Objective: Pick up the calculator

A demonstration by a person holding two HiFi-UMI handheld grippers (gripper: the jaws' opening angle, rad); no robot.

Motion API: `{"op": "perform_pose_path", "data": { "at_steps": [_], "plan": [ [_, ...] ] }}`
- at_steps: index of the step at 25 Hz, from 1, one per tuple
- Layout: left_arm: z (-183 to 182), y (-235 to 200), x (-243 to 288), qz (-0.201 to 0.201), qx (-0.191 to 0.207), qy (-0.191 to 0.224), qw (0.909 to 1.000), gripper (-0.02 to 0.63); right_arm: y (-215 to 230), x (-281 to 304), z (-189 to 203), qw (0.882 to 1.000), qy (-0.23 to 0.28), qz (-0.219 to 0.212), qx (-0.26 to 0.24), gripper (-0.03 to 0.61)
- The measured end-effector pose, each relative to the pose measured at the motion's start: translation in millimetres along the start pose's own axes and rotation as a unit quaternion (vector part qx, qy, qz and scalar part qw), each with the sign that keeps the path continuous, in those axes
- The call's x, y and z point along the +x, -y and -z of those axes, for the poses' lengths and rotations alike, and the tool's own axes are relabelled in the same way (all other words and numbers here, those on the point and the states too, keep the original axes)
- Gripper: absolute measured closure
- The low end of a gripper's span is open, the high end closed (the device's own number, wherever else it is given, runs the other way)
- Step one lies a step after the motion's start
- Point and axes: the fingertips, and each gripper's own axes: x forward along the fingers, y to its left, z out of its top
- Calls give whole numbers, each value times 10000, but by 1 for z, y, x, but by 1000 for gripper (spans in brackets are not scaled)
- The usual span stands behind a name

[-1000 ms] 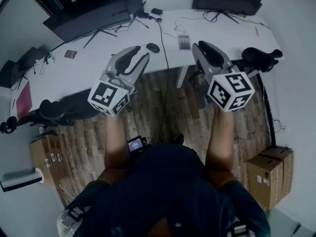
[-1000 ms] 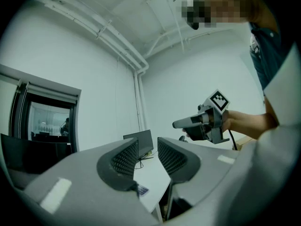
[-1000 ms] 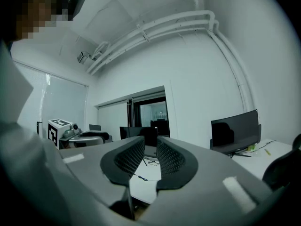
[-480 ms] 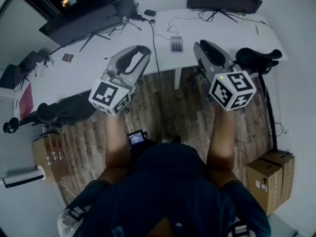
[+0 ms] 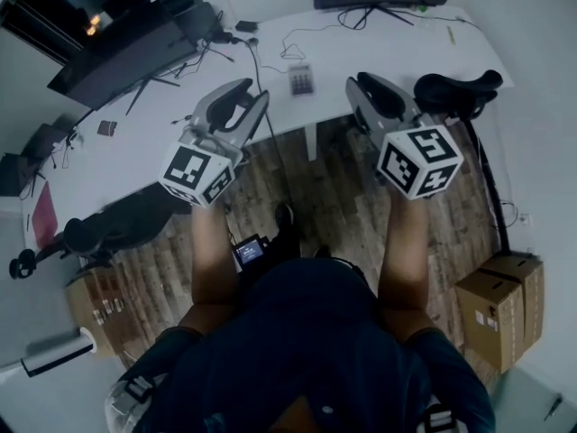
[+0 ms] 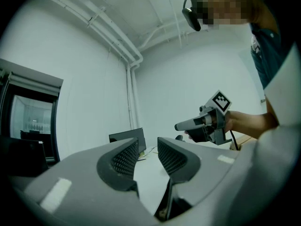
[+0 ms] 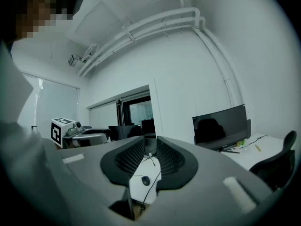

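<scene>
I'm holding both level over the floor: left tongs (image 5: pixel 248 93) are sitting released, pads apart with nothing between them; right tongs (image 5: pixel 361 84) are clenched, empty. Both are pointing at the white desk (image 5: pixel 162 124). Calculator (image 5: pixel 300 79) is lying flat on the desk just beyond the tips, between the two tongs, touching neither. Mouse (image 7: pixel 142 180) is showing on the desk past the right pads. Black chair (image 5: pixel 455 93) is standing just right of the right tongs.

Dark blue shirt (image 5: pixel 315 350), grey left tool (image 5: pixel 252 94), grey right tool (image 5: pixel 359 85), black-and-white marker cubes (image 5: pixel 198 174)
</scene>
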Motion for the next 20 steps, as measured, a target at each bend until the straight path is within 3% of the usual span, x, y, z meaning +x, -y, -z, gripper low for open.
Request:
{"op": "perform_pose_path", "data": {
  "at_steps": [10,20],
  "plan": [
    [5,-45,66,527,-74,276,9982,488,44,36,-15,9984,-48,546,-147,515],
    [25,-105,113,814,-175,241,9962,488,77,95,-10,9964,-130,840,-27,515]
  ]
}}
